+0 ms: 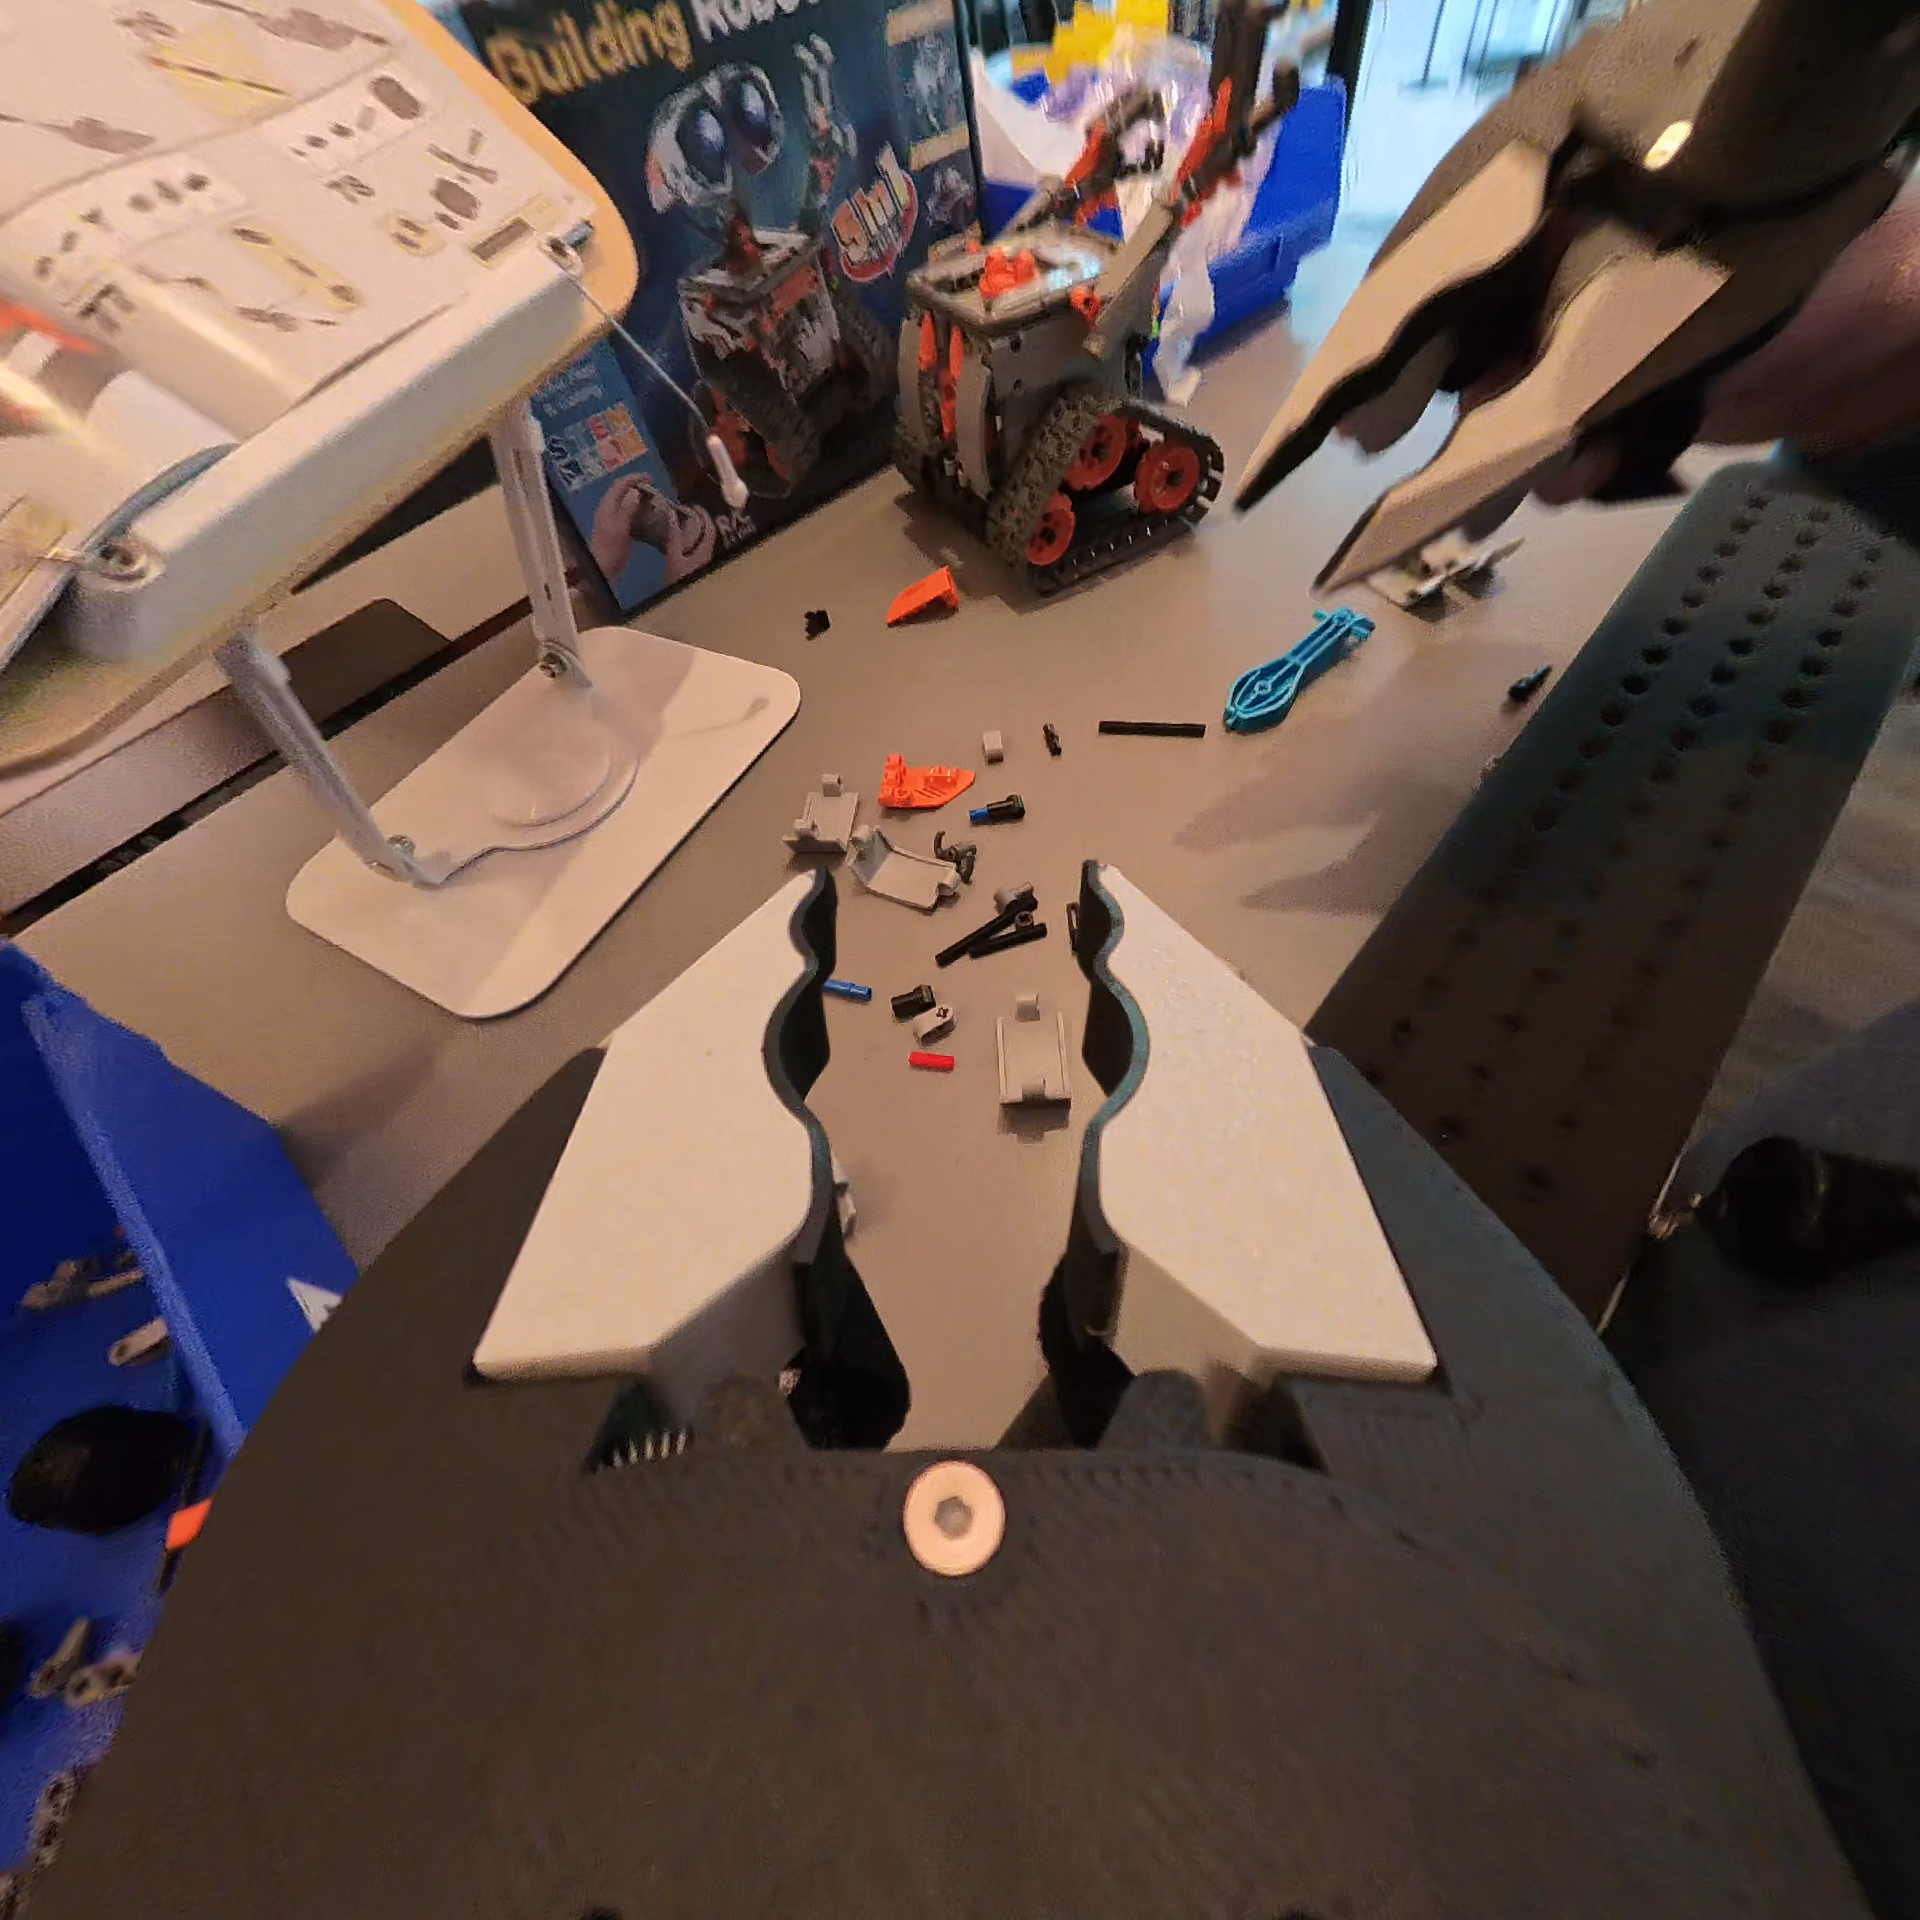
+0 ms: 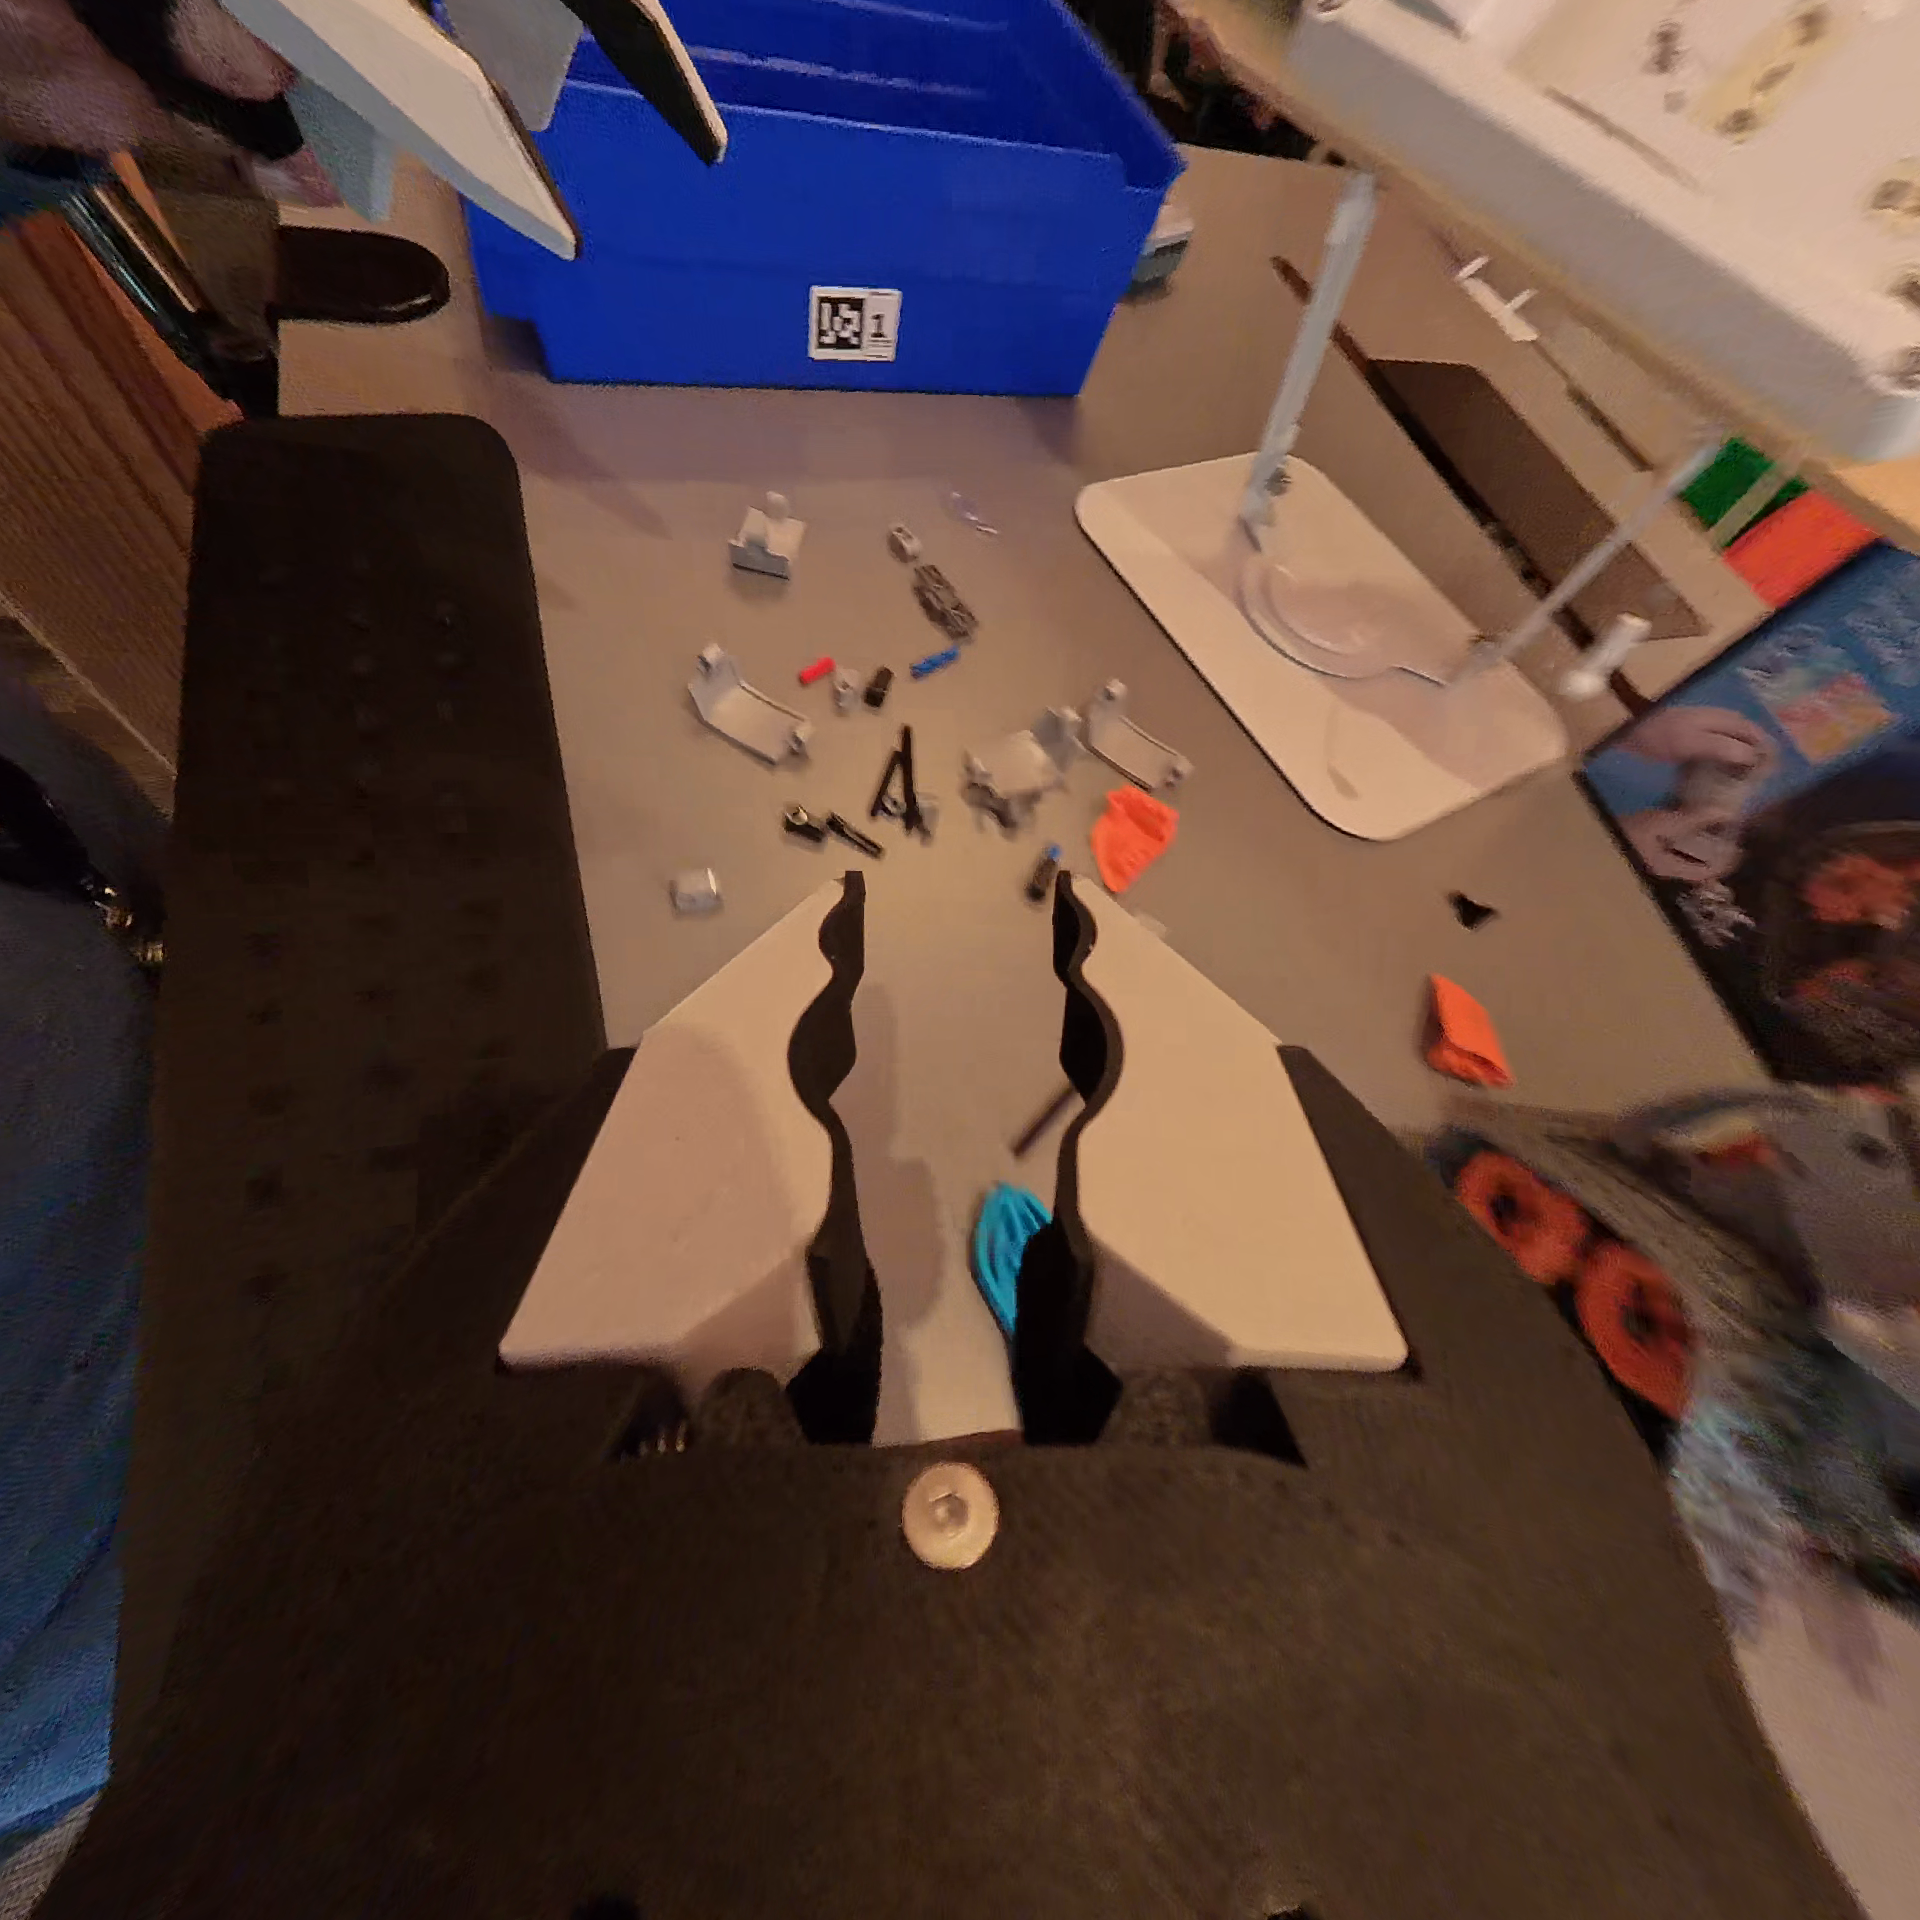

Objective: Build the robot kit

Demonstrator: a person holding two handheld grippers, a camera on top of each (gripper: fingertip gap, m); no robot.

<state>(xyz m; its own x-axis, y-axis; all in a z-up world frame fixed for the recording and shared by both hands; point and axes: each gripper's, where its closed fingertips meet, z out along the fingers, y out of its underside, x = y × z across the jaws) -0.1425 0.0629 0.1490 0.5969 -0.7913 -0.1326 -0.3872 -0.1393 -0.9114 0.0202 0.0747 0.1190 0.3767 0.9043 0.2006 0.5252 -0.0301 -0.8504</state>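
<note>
Your left gripper point(image 1: 956, 883) parted wide, empty, above scattered small building-kit parts point(image 1: 961, 914), your right gripper point(image 2: 956, 894) likewise empty, blue tool point(image 2: 1003, 1252) below its near right finger.

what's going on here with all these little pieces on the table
A person holds two grippers above a grey table strewn with small building-kit pieces. The left gripper is open and holds nothing, over grey and black pieces. The right gripper is open too, above a blue tool. A half-built tracked robot model stands farther back, with a blue bin and a white stand nearby.
</note>
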